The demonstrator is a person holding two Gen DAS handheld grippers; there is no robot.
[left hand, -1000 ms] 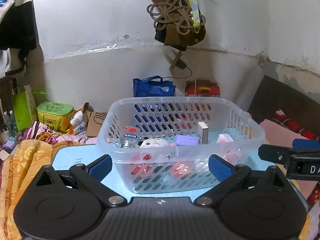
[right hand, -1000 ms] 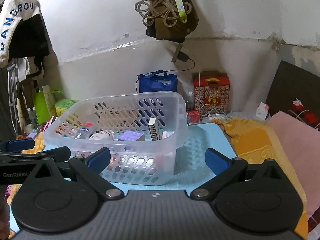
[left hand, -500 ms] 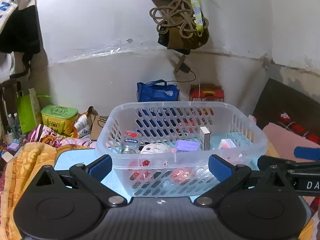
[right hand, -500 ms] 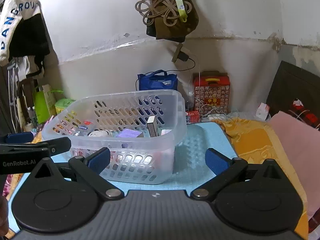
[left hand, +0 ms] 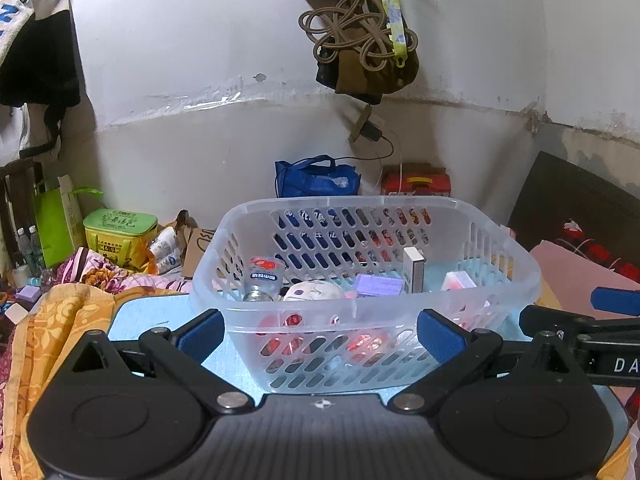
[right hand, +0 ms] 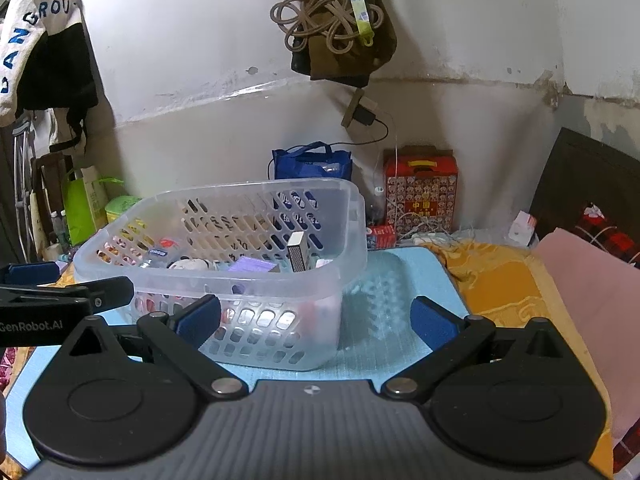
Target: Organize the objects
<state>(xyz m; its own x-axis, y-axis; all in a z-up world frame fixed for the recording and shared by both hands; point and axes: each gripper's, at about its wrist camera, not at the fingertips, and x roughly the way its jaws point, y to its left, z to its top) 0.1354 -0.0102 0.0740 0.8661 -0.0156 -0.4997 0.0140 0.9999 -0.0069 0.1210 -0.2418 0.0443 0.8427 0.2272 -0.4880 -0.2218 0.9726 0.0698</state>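
Observation:
A clear plastic basket [left hand: 360, 312] stands on a light blue mat [right hand: 400, 280]; it also shows in the right wrist view [right hand: 280, 312]. Inside lie a small jar with a red label [left hand: 264, 276], a white round object [left hand: 312, 291], a purple box [left hand: 378, 285], an upright white matchbox [left hand: 414, 270] and a pink packet [left hand: 458, 280]. My left gripper [left hand: 322, 334] is open and empty just in front of the basket. My right gripper [right hand: 316, 318] is open and empty at the basket's right front corner.
A blue bag [left hand: 316, 178] and a red patterned box [right hand: 420, 188] stand by the back wall. A green tin [left hand: 120, 228] and clutter lie at the left. Orange cloth [right hand: 500, 280] and a pink cushion [right hand: 592, 300] lie at the right.
Both grippers have drawn back a little and risen, so the basket sits slightly lower and farther in both views. Both stay open and empty.

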